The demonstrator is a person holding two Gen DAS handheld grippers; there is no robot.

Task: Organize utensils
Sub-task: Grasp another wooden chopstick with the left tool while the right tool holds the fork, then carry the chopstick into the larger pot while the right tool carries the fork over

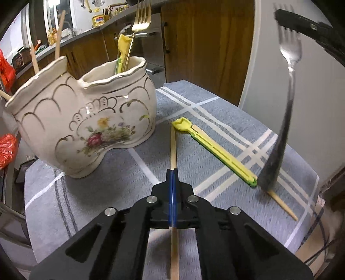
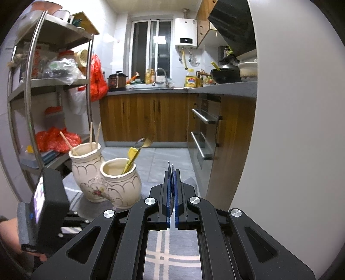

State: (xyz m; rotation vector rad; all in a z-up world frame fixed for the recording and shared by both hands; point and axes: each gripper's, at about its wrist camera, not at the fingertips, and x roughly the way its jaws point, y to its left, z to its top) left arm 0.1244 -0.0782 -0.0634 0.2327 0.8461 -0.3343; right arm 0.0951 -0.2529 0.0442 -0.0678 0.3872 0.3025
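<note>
My left gripper [image 1: 172, 172] is shut on a wooden chopstick [image 1: 173, 148] that lies along the grey checked cloth [image 1: 107, 193]. A cream flowered twin-pot holder [image 1: 86, 120] stands to its left, with a gold fork [image 1: 141, 19] and a yellow utensil in the near pot and chopsticks in the far one. A yellow-green utensil [image 1: 215, 148] lies on the cloth over a second chopstick [image 1: 284, 209]. My right gripper [image 2: 172, 172] is shut on a silver fork [image 1: 289, 97] near its tines, and the dark handle hangs down over the cloth. The holder [image 2: 105, 178] sits ahead and left of that gripper.
A metal shelf rack [image 2: 32, 86] with red bags stands left of the table. Wooden cabinets [image 2: 151, 116] and oven handles lie beyond it. A white curved wall [image 2: 291, 129] rises close on the right. The cloth's far edge drops off behind the holder.
</note>
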